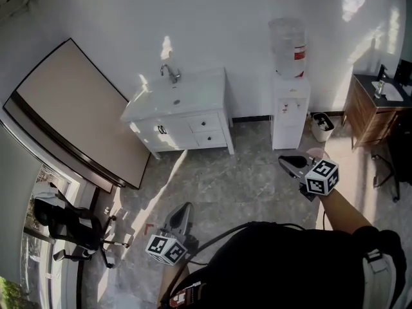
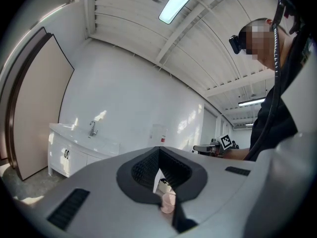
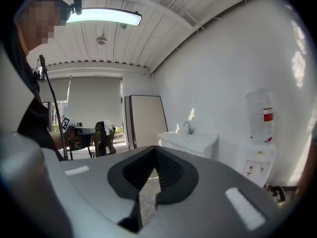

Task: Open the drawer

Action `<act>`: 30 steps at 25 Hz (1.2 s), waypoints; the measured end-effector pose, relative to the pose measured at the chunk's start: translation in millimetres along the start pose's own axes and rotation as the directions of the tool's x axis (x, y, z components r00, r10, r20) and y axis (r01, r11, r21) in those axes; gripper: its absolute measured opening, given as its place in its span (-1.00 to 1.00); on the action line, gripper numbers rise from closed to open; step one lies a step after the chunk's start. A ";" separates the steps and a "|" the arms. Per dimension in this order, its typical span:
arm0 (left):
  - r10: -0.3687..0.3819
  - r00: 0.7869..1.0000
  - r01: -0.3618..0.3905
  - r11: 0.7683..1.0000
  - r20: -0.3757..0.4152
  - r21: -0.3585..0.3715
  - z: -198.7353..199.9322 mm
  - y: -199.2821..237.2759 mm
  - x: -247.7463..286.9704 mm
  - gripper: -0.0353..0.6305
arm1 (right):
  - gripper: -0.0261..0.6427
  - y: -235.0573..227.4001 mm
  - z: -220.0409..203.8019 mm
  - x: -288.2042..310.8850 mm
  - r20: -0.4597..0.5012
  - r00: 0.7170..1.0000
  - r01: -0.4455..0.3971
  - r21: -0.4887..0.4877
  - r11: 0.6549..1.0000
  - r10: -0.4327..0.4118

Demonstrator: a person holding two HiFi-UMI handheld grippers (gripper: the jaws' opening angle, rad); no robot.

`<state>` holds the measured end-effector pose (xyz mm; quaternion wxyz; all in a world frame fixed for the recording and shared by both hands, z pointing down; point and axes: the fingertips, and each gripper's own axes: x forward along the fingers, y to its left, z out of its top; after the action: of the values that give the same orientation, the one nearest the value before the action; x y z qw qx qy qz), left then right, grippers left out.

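the task has not really begun. the white sink cabinet (image 1: 187, 108) stands against the far wall. its two drawers (image 1: 206, 129) sit one above the other at the right end of its front, beside the pair of doors (image 1: 161, 131). both drawer fronts lie flush with the cabinet face, so as far as the head view shows, neither is pulled out at all. which of the two is meant i cannot tell.

the left gripper (image 1: 187, 206) is low in the head view, well short of the cabinet with bare floor (image 1: 244, 185) between, and it points roughly toward the cabinet. its own view shows its jaws closed on each other with nothing between them. the right gripper (image 1: 283, 161) is also well apart from the cabinet, off to the cabinet's right and nearer the water dispenser (image 1: 288, 111) that stands just right of the cabinet. its jaws are likewise pressed together and empty.

by my reading everything is left to do: come up to the cabinet, part one pair of jaws, take hold of a drawer, and pull it straight out.
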<state>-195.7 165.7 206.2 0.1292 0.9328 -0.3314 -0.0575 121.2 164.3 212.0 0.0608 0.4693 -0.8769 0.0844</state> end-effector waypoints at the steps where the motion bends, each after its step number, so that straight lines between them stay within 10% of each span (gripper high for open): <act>1: 0.000 1.000 0.000 1.000 -0.001 0.000 1.9 13.7 -2.6 -0.89 | -0.93 5.9 -0.2 13.5 -0.005 1.000 -0.005 -0.004 1.000 0.005; 15: 0.092 0.996 -0.092 0.995 0.004 -0.045 8.5 137.3 15.0 -0.89 | -0.93 -17.7 14.2 153.6 -0.047 0.994 -0.096 -0.022 0.995 0.095; 30: 0.256 0.965 -0.255 0.967 0.061 -0.019 46.6 189.2 209.0 -0.89 | -0.93 -225.7 73.7 290.0 -0.021 0.965 -0.262 -0.053 0.964 0.261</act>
<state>-157.2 -117.3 209.9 0.1304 0.8794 -0.4523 -0.0714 147.1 -209.5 214.3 0.0680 0.3471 -0.9327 0.0705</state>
